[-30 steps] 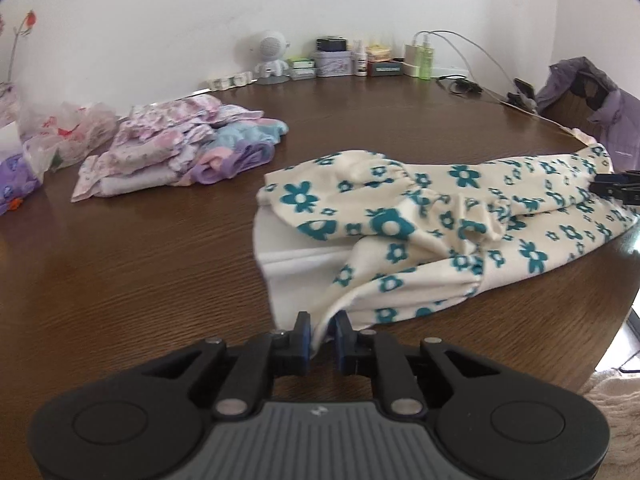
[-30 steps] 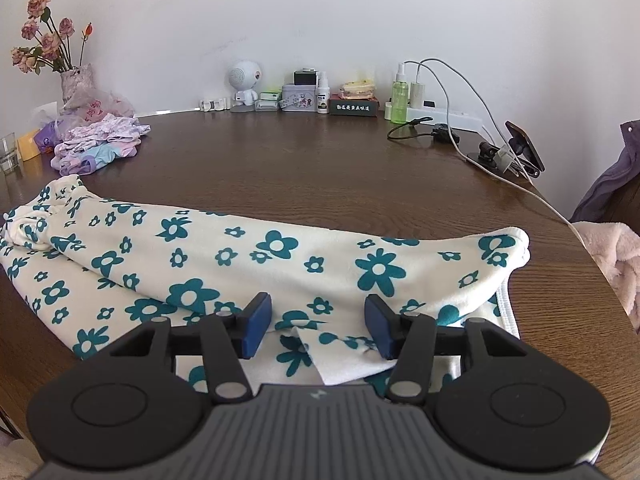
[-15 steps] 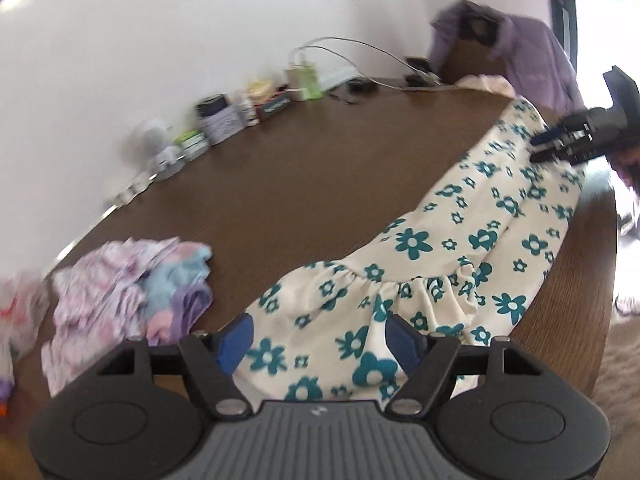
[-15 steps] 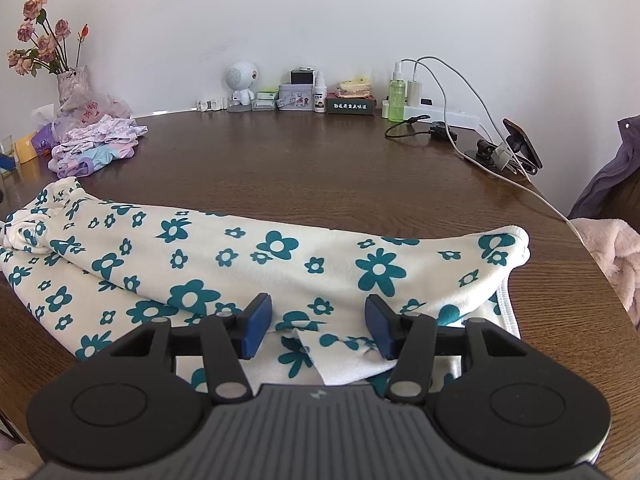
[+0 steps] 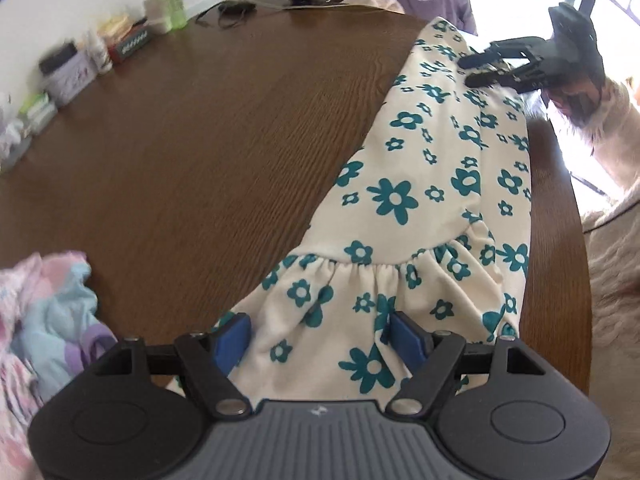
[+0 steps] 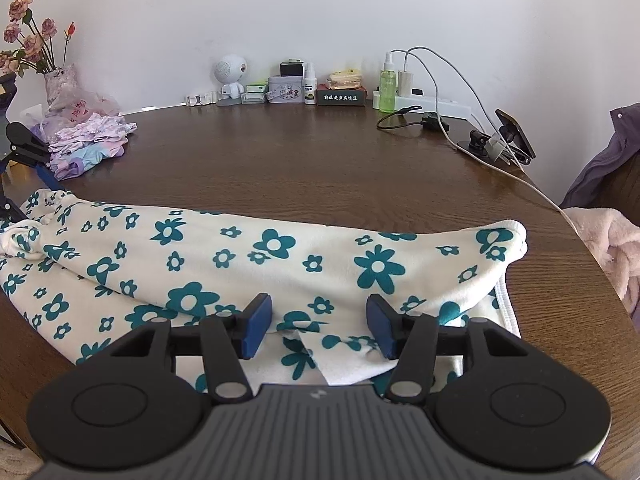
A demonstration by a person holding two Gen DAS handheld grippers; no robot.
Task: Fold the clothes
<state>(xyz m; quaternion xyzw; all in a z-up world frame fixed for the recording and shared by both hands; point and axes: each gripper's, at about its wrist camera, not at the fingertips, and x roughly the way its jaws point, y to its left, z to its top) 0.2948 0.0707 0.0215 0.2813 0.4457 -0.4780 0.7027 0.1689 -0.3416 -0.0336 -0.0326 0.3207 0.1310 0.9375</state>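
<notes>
The cream garment with teal flowers [image 6: 280,264] lay stretched along the near edge of the round wooden table [image 6: 304,168]. The left gripper [image 5: 320,336] hung over its gathered end, jaws wide, gripping nothing. The right gripper [image 6: 318,326] stood wide over the opposite end, its body hiding the hem beneath. The pastel clothes pile [image 5: 48,312] was blurred and cut off.

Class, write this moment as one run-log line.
left gripper: open over gathered end | right gripper: open over other end | cream teal-flowered cotton garment: flat on brown wooden table
</notes>
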